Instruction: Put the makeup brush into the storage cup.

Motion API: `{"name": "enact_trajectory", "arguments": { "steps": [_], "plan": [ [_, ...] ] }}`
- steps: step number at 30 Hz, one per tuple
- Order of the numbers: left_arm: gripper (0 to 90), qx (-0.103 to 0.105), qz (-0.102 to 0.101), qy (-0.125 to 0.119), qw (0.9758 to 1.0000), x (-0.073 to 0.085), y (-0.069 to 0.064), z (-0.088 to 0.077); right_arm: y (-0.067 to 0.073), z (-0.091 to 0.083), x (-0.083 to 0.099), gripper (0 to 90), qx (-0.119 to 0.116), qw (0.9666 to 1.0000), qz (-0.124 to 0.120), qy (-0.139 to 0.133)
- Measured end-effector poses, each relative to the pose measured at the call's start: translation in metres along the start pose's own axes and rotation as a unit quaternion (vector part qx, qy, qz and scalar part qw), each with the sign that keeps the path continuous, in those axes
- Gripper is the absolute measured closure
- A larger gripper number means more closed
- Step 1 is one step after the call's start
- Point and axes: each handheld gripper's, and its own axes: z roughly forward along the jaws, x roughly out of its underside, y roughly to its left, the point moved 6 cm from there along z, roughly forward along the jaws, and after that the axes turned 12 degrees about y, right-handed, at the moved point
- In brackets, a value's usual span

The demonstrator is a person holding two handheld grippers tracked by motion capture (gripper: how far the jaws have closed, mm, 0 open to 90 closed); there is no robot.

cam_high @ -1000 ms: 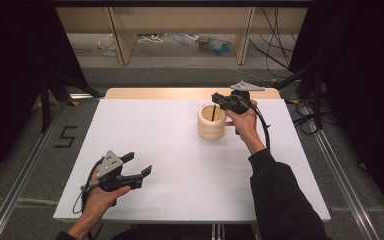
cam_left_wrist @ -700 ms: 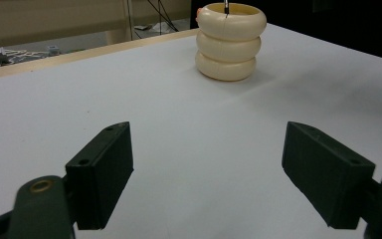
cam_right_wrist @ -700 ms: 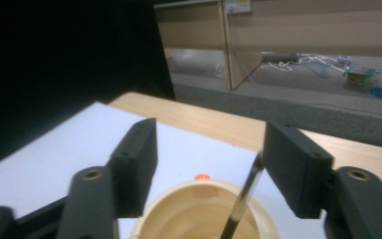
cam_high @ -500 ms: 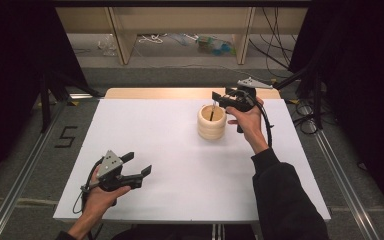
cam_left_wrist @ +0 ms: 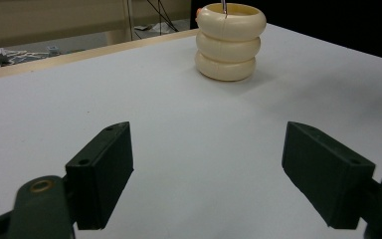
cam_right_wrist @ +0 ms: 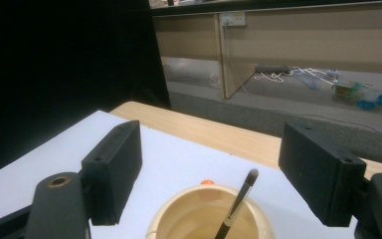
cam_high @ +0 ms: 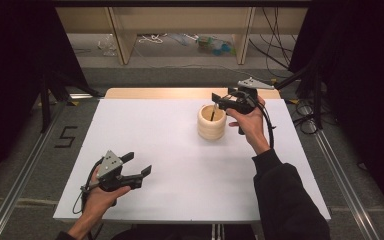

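Brush (cam_right_wrist: 237,204) leans in holder (cam_high: 211,122) (table (cam_high: 170,145) around bare).

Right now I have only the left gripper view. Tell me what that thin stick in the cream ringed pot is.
Observer: It is a makeup brush, bristles up, leaning inside the pot.
Operator: Say where the right gripper is.
Observer: The right gripper hovers over the pot's far right rim. Its fingers have just been opening, and the brush stands free below them, touched by neither.
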Motion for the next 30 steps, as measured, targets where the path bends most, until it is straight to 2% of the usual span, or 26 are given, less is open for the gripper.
{"name": "enact_trajectory", "arguments": {
  "steps": [6, 7, 8, 16, 20, 30],
  "plan": [
    [20.2, -0.001, 0.000, 0.000, 1.0000, 0.000, 0.000, -0.001, 0.004, -0.004, 0.006, 25.5, -0.005, 1.0000, -0.006, 0.004],
    [20.2, -0.001, -0.002, -0.001, 1.0000, -0.001, 0.000, -0.001, 0.005, -0.007, 0.007, 25.1, -0.002, 0.9999, -0.004, 0.011],
    [20.2, -0.001, -0.001, 0.000, 1.0000, 0.000, 0.000, -0.001, 0.004, -0.007, 0.007, 24.5, 0.001, 0.9999, -0.008, 0.005],
    [19.7, -0.003, -0.009, -0.002, 0.9999, -0.001, 0.002, -0.001, 0.010, -0.019, 0.010, 22.9, -0.006, 1.0000, -0.001, 0.007],
    [19.7, -0.003, -0.006, -0.003, 1.0000, -0.001, 0.002, -0.001, 0.015, -0.023, 0.013, 22.9, -0.011, 0.9999, -0.011, 0.002],
    [19.7, -0.002, -0.006, -0.003, 1.0000, -0.002, 0.002, -0.001, 0.031, -0.030, 0.024, 22.6, -0.026, 0.9990, -0.035, 0.013]
  ]
}}
